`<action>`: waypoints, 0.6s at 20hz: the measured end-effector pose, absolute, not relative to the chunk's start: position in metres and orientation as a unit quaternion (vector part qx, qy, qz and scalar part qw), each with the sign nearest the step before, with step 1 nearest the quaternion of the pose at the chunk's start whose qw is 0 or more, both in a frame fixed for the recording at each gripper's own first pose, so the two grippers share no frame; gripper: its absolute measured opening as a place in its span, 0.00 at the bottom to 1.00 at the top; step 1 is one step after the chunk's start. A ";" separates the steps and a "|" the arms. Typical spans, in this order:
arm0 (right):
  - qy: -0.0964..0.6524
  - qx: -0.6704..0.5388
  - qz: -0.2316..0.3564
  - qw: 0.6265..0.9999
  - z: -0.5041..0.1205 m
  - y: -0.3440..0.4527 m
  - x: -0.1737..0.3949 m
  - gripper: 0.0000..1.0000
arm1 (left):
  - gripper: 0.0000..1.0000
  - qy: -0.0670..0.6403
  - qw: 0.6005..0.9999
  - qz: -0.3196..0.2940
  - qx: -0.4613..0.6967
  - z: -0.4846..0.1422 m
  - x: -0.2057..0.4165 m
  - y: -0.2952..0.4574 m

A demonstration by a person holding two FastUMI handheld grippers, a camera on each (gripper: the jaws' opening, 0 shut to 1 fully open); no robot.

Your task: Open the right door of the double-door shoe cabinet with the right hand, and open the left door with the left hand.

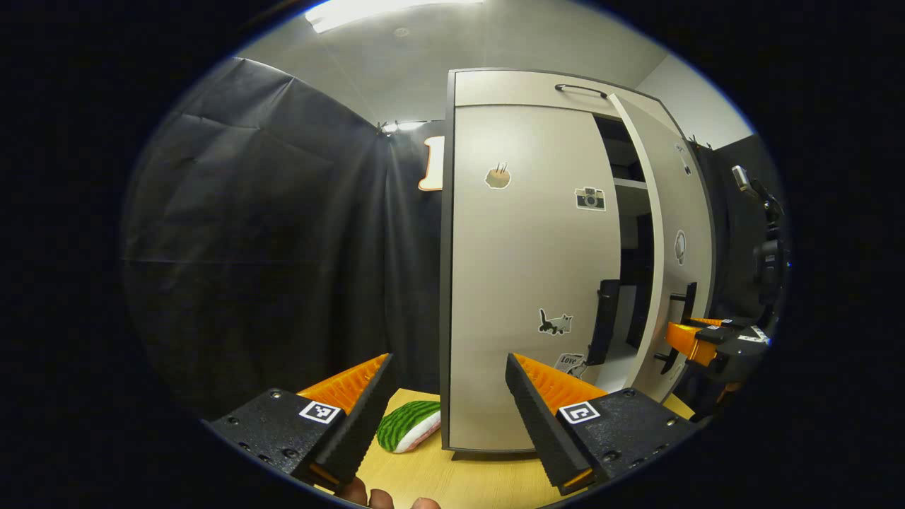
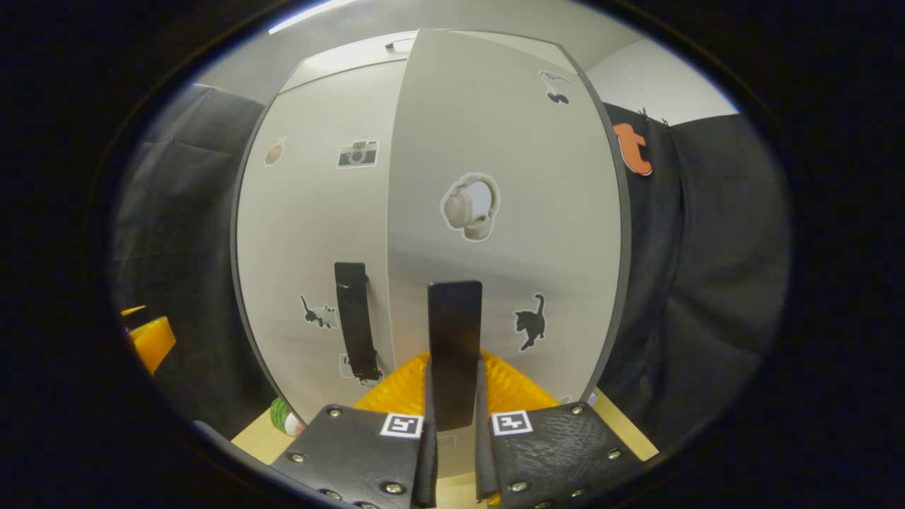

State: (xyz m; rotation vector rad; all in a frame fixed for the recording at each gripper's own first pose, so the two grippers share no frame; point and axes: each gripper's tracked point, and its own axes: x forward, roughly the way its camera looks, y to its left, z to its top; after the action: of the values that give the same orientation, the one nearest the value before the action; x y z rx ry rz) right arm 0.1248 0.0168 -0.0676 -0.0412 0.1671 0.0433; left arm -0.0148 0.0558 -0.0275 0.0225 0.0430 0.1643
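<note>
Gripping the right door's handle [image 2: 454,346] between both fingers, the right tool [image 2: 452,424] holds the right door [image 2: 495,141] of the shoe cabinet [image 1: 495,88] swung partly out, shelves [image 1: 631,185] visible in the gap. Left door [image 1: 523,268] sits flush, its handle [image 2: 355,322] untouched. Left tool [image 1: 447,385] hovers in front of that door with fingers spread wide, gripping nothing. Cabinet stands on a wooden bench [image 1: 452,474], a watermelon-patterned item [image 1: 410,424] just beside its base.

Left hand-held gripper [image 1: 447,396] held level, jaws wide apart; right hand-held gripper [image 2: 453,396] clamped, fingers nearly together.
</note>
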 end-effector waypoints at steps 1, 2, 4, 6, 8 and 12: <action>0.083 -0.020 0.020 0.996 -0.068 0.017 0.124 0.21 | 0.96 0.022 0.996 0.080 0.012 -0.028 -0.014 0.055; 0.083 -0.019 0.019 0.996 -0.068 0.017 0.124 0.21 | 0.96 0.023 0.997 0.078 0.012 -0.028 -0.015 0.054; 0.082 -0.017 0.015 0.996 -0.067 0.016 0.124 0.21 | 0.96 0.023 0.997 0.073 0.010 -0.028 -0.015 0.052; 0.081 -0.015 0.011 0.997 -0.067 0.016 0.124 0.21 | 0.96 0.025 0.997 0.066 0.007 -0.029 -0.015 0.048; 0.079 -0.015 0.007 0.997 -0.067 0.015 0.122 0.21 | 0.96 0.027 0.998 0.059 0.005 -0.031 -0.015 0.045; 0.076 -0.012 -0.002 0.997 -0.067 0.013 0.120 0.21 | 0.96 0.030 0.998 0.049 0.005 -0.033 -0.017 0.039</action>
State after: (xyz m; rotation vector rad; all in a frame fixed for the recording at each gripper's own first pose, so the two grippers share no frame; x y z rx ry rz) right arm 0.1201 0.0133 -0.0669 -0.0239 0.1525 -0.0046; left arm -0.0166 0.0391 -0.0325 0.0104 0.0598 0.0977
